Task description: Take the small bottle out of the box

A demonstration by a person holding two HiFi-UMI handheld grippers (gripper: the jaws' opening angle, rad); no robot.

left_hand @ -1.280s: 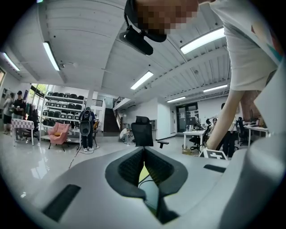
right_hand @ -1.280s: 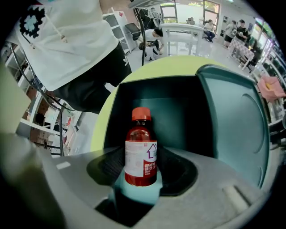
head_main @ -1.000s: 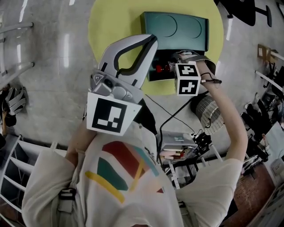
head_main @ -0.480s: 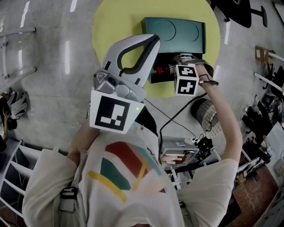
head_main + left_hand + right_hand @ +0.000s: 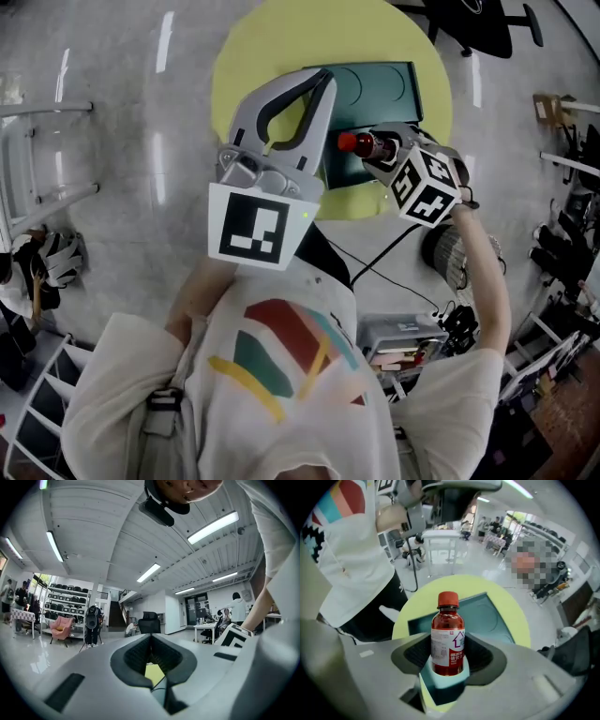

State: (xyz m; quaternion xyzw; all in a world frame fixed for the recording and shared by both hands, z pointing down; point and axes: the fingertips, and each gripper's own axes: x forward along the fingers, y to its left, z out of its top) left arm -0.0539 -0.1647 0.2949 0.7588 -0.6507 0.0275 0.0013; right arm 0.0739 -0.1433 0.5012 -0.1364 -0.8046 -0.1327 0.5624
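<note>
right gripper point(image 5: 449, 662) clamped on the small bottle point(image 5: 448, 631), pads on its lower body; bottle upright between the jaws, red cap up, white label facing the camera; it's held in the air over the teal box point(image 5: 375, 89), not resting in it; box sits open on the round yellow desk point(image 5: 246, 58); left gripper point(image 5: 151, 637) has jaws together with nothing between them, only a bit of yellow desk showing through the pocket; in the head view it sits just left of the box, apart from the bottle
</note>
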